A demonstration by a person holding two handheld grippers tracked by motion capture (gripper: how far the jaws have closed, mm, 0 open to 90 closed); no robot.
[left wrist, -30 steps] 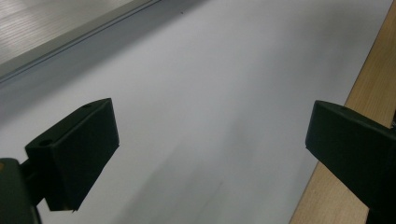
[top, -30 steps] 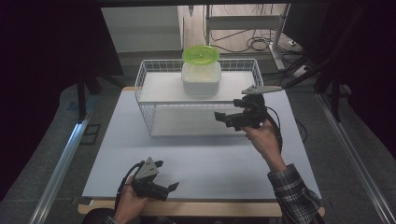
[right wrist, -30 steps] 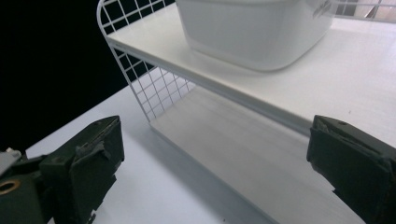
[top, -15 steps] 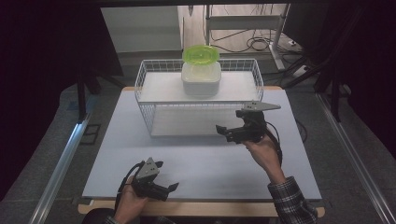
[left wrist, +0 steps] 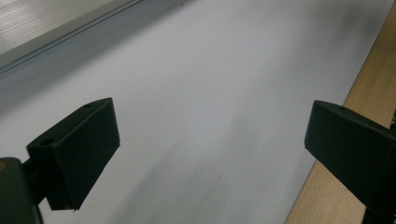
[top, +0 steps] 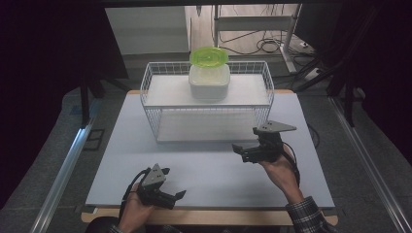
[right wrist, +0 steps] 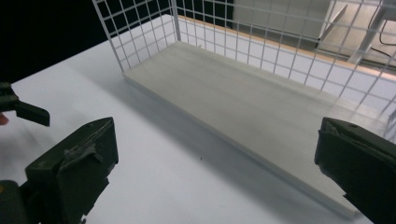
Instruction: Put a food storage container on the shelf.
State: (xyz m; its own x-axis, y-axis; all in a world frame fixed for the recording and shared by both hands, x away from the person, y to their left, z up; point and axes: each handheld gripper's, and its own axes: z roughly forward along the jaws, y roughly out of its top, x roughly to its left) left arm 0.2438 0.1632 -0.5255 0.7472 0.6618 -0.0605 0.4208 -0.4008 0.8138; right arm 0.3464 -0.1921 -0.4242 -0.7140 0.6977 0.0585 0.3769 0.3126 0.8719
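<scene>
Two grippers sit on the counter [top: 204,160] in front of one wire basket [top: 206,104]: the left gripper [top: 171,195] near the front edge, jaws spread and empty, the right gripper [top: 243,149] just before the basket's right corner, also spread and empty. One white container [top: 209,82] stands in the basket's back, with one green lid [top: 209,57] on top.

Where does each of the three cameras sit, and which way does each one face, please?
High view: above the near edge, facing forward and down on the white table, wire rack and container; forearms, hands, left gripper, right gripper.
Left gripper view: on the left gripper, facing bare tabletop by its wooden edge; open jaws.
Right gripper view: on the right gripper, facing the rack's lower shelf; open jaws.
Shared: the rack and tabletop, high and right views.
</scene>
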